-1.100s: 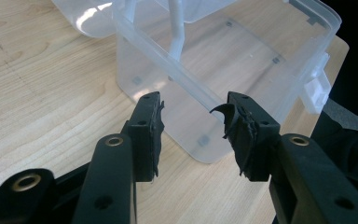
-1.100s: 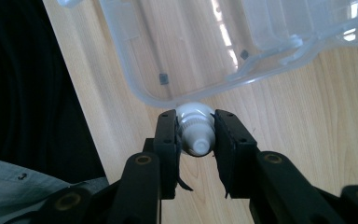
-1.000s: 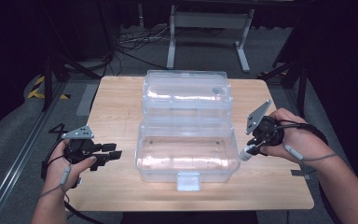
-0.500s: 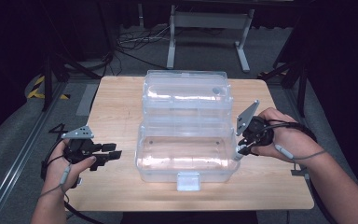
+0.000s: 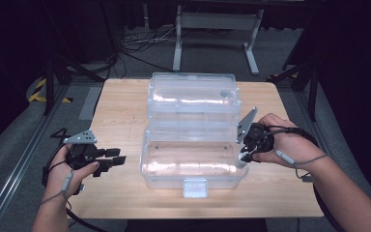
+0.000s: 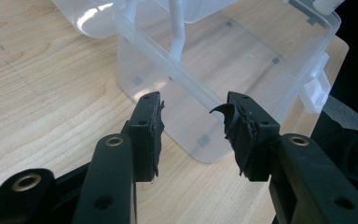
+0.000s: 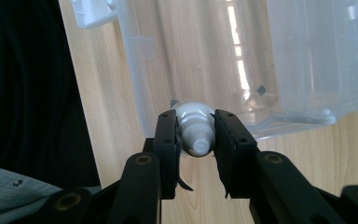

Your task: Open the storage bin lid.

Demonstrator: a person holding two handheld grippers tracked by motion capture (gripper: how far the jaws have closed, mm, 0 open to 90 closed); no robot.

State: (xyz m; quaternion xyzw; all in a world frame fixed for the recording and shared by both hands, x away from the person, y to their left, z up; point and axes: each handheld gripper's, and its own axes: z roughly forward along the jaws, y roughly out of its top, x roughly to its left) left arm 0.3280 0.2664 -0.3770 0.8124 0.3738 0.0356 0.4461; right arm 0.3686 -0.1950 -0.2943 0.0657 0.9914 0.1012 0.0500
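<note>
Right gripper [image 5: 244, 155] is clamped on a white tube [image 7: 195, 128], held by its capped end at the right wall of the clear plastic box [image 5: 191, 166], wrist turned inward. Left gripper [image 5: 116, 157] is held level above the table [image 5: 121, 111] left of the box, jaws apart, nothing between them.

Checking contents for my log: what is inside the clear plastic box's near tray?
Nothing lies in the clear plastic box; wood shows through its floor. The right tool holds a white capped tube at its rim.
</note>
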